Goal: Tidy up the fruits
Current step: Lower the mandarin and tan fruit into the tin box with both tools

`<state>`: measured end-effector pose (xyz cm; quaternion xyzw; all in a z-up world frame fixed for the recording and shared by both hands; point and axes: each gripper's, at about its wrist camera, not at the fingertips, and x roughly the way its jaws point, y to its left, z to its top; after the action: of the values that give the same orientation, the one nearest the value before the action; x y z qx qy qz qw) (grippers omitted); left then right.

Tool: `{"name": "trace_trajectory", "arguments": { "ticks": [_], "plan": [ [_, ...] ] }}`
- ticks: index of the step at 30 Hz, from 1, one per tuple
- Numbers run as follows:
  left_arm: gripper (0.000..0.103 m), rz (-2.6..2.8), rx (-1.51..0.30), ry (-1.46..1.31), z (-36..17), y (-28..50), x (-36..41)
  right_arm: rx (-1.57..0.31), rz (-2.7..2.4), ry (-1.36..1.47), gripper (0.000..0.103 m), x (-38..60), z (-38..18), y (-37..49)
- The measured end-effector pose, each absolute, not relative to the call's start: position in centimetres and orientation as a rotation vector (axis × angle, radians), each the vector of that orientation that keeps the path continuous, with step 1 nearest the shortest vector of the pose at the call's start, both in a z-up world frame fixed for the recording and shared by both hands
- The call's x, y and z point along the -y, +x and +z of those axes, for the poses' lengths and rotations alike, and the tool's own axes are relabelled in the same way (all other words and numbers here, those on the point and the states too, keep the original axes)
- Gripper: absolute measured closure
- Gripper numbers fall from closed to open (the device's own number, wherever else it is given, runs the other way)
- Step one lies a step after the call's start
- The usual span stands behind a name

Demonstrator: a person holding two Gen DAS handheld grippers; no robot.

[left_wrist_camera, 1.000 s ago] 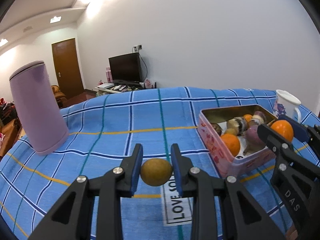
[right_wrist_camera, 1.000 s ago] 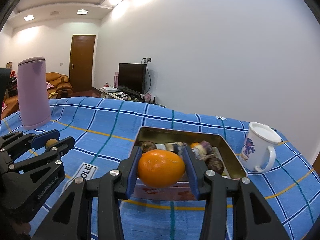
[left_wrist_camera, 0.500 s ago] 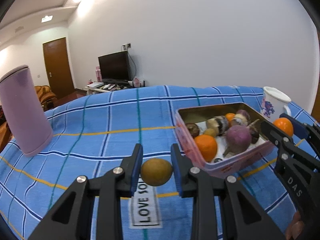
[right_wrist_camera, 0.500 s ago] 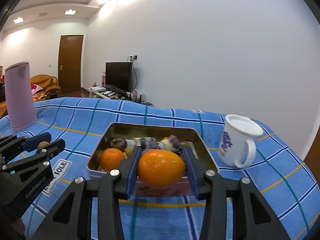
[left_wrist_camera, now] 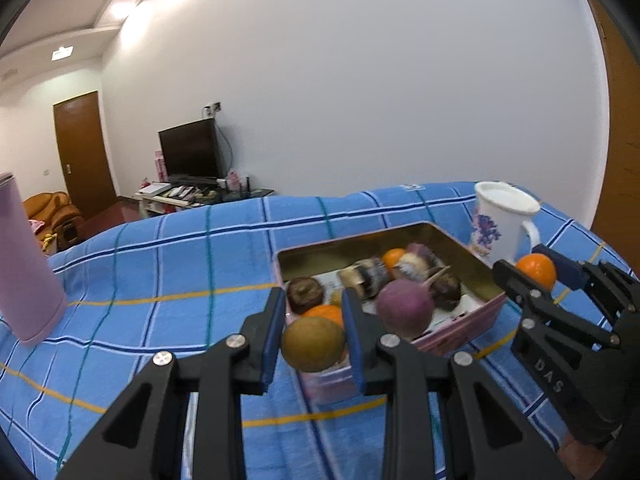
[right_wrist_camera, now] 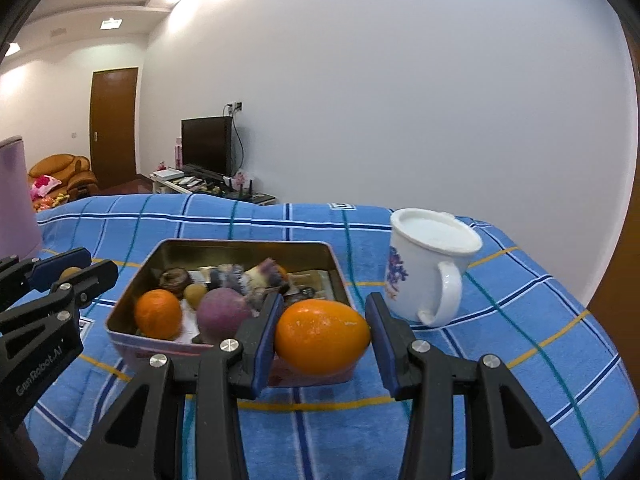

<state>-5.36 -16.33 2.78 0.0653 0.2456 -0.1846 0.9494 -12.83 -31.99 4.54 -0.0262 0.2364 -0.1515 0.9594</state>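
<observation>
My left gripper (left_wrist_camera: 313, 342) is shut on a brown round fruit (left_wrist_camera: 313, 345) and holds it at the near left corner of the pink tin box (left_wrist_camera: 460, 330). My right gripper (right_wrist_camera: 322, 334) is shut on an orange (right_wrist_camera: 322, 335) at the near right corner of the same box (right_wrist_camera: 128, 330). The box holds an orange (right_wrist_camera: 158, 314), a purple round fruit (right_wrist_camera: 223, 314), a dark brown fruit (right_wrist_camera: 175, 279) and several others. The right gripper with its orange also shows in the left wrist view (left_wrist_camera: 536, 271).
A white mug (right_wrist_camera: 430, 266) stands right of the box. A tall lilac cylinder (left_wrist_camera: 26, 264) stands at the far left. All rest on a blue plaid cloth (left_wrist_camera: 160, 280). A "LOVE" label (right_wrist_camera: 85, 326) lies left of the box.
Both grippers have moved toward the box with their fruit still held. The box now looks nearer in both views, with the left gripper's fruit at its corner.
</observation>
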Motion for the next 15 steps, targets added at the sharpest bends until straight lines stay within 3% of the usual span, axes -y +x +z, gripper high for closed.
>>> {"name": "trace_trajectory", "arguments": {
  "ticks": [15],
  "plan": [
    [0.073, -0.413, -0.516, 0.039, 3.6, -1.4, 18.9, -0.446, -0.344, -0.065, 0.058, 33.1, 7.5, -8.0]
  ]
}}
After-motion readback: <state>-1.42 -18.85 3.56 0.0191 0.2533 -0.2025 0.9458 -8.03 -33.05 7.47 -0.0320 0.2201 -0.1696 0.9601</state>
